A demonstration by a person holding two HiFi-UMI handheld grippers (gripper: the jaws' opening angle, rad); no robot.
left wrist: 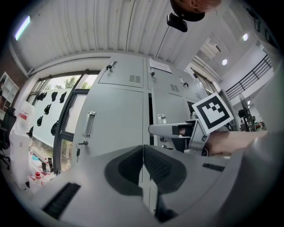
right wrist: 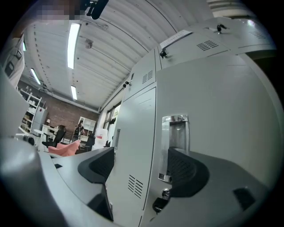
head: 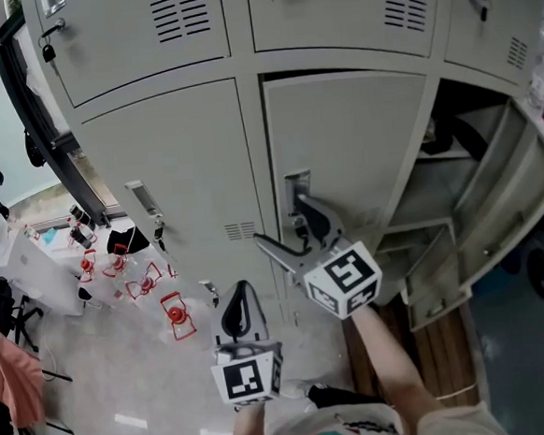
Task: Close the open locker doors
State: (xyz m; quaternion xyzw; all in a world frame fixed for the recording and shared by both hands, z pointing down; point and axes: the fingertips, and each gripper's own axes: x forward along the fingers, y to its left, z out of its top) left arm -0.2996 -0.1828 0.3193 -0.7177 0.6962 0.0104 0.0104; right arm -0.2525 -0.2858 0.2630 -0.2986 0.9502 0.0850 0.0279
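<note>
Head view, right claw (head: pixel 287 228) spread at ajar locker door (head: pixel 350 140) handle (head: pixel 297 184), left claw (head: pixel 242 297) pressed together, neighbouring locker (head: pixel 506 189) opened, contents indistinct.

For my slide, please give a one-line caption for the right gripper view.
Open right gripper at the recessed handle of a grey locker door.
</note>
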